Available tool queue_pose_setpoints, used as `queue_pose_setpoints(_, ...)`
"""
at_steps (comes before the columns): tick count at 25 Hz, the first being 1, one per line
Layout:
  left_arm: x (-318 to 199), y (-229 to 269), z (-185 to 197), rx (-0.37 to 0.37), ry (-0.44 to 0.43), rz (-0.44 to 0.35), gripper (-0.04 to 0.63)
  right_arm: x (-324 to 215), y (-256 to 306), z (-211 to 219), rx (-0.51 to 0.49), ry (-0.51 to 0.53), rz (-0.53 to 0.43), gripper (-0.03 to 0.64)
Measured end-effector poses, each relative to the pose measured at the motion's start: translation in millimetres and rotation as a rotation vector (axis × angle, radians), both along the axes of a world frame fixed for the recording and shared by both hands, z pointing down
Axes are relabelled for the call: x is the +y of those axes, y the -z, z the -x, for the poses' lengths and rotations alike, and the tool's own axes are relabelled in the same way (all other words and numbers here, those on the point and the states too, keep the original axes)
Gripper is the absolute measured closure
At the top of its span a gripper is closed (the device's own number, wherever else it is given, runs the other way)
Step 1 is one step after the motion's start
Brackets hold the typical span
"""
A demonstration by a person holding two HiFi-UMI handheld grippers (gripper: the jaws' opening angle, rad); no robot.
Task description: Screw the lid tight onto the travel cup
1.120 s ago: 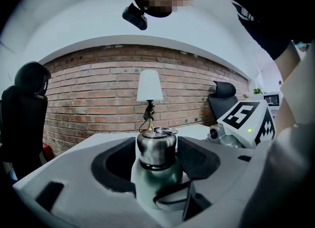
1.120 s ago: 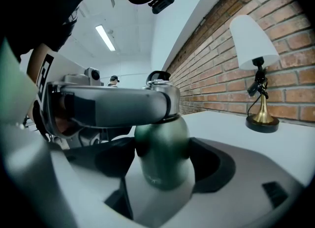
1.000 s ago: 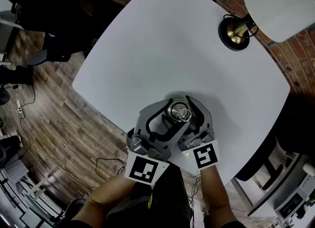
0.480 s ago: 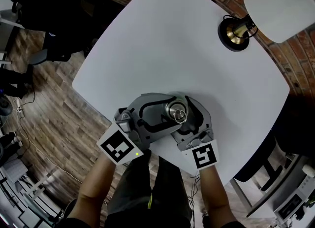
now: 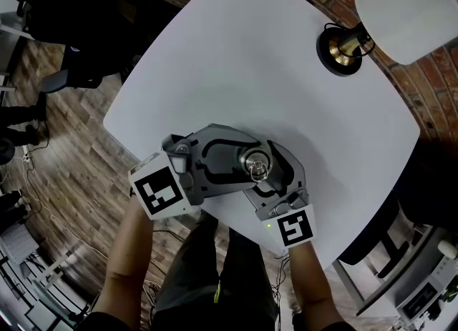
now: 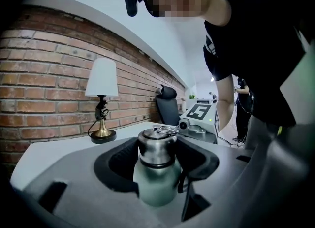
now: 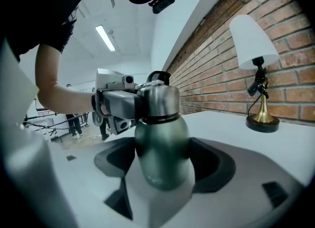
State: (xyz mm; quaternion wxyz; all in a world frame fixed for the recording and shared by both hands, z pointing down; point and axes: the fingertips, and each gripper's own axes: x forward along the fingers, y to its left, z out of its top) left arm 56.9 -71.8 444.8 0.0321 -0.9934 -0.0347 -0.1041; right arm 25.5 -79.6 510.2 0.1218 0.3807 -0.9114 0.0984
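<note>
White table (image 5: pixel 250 58): travel cup (image 7: pixel 162 155) upright, steel lid (image 6: pixel 156 147) on, contents hidden.

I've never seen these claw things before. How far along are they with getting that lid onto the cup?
Done: the steel lid already sits on the green travel cup, which stands on the white table. In hand: the right claw clamps the cup's body while the left claw grips the lid. Left: any final tightening, then letting go. How tight it is can't be seen.
</note>
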Motion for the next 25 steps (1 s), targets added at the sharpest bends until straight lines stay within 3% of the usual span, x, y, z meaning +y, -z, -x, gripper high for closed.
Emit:
queue_pose_setpoints(8, -0.4, 0.2, 0.0, 0.038, -0.055, 0.050, 0.347, -0.7, -0.7, -0.7, -0.006, -0.004, 0.006, 0.293)
queue_pose_setpoints(15, -1.6, 0.4, -0.8, 0.077, -0.004, 0.087, 0.330, -0.4, 0.0, -0.2, -0.009, -0.002, 0.003, 0.293)
queue_pose_setpoints(18, -3.6, 3.6, 0.6, 0.110, 0.023, 0.104, 0.272, -0.4, -0.4, -0.1, -0.003, 0.006, 0.003, 0.293)
queue_pose_setpoints(25, -1.6, 4.0, 11.3, 0.119, 0.055, 0.128, 0.261, 3.5, 8.1, -2.9, 0.043, 0.014, -0.026, 0.293)
